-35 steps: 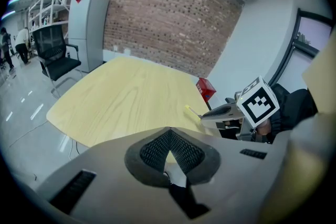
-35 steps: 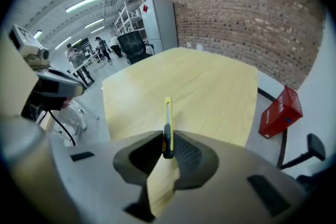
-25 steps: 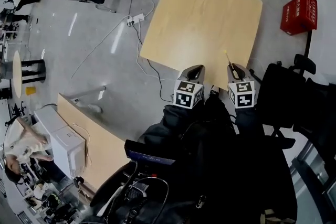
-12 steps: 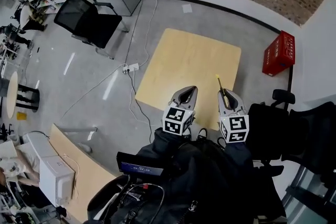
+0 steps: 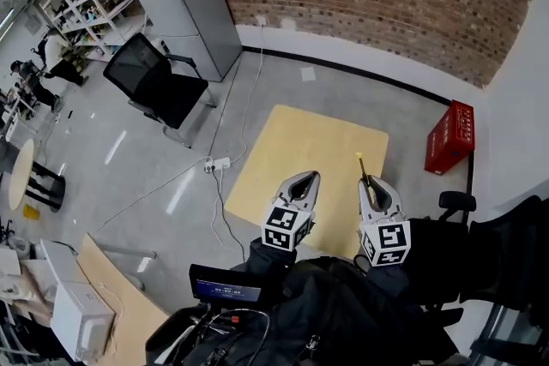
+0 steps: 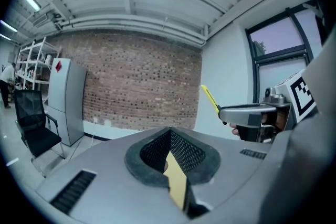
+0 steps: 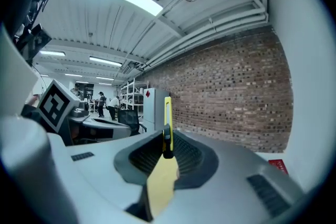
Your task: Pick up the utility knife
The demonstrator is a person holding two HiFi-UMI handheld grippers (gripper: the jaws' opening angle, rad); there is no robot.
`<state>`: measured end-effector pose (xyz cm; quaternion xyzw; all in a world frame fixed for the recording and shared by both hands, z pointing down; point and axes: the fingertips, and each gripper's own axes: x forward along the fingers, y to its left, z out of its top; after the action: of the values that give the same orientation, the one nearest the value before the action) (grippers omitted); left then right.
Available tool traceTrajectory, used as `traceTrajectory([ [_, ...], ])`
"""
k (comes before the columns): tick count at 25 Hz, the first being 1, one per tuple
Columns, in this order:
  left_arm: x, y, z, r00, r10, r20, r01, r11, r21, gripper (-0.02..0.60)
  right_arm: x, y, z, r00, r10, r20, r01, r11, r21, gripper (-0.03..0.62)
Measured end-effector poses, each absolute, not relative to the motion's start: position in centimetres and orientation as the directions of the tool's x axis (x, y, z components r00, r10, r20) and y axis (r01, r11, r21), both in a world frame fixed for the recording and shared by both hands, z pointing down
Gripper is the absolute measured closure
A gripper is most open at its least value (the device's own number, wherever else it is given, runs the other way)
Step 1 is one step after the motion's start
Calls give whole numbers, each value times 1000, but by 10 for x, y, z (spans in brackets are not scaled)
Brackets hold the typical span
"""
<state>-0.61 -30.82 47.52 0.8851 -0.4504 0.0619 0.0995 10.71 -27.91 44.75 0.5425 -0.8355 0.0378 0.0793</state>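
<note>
The yellow utility knife (image 5: 363, 168) sticks forward out of my right gripper (image 5: 372, 184), which is shut on its rear end. In the right gripper view the knife (image 7: 167, 118) stands upright between the closed jaws of the right gripper (image 7: 165, 153), against the brick wall. My left gripper (image 5: 305, 179) is level with it to the left, shut with nothing in it. The left gripper view shows the left gripper (image 6: 171, 153) with its jaws together, and the knife (image 6: 211, 98) with the right gripper off to the right. Both grippers are held above the near edge of the wooden table (image 5: 313, 146).
A red crate (image 5: 449, 137) stands on the floor right of the table. A black office chair (image 5: 159, 81) and a grey cabinet (image 5: 184, 4) are at the back left by the brick wall. Cables (image 5: 214, 163) run across the floor left of the table. Another black chair (image 5: 485, 244) is at my right.
The head view has tilted up, so the table looks smaller and farther and the brick wall has come into view. Both grippers stay side by side, and the knife stays in the right one.
</note>
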Motion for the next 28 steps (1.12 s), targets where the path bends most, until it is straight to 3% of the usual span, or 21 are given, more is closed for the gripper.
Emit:
traceTrajectory([
  [16, -25, -311, 414, 569, -821, 44, -822, -568, 42, 581, 88, -284, 387, -427, -904, 12, -900, 426, 95, 531],
  [28, -32, -308, 413, 554, -832, 28, -832, -553, 43, 581, 84, -279, 376, -450, -892, -51, -890, 443, 103, 531],
])
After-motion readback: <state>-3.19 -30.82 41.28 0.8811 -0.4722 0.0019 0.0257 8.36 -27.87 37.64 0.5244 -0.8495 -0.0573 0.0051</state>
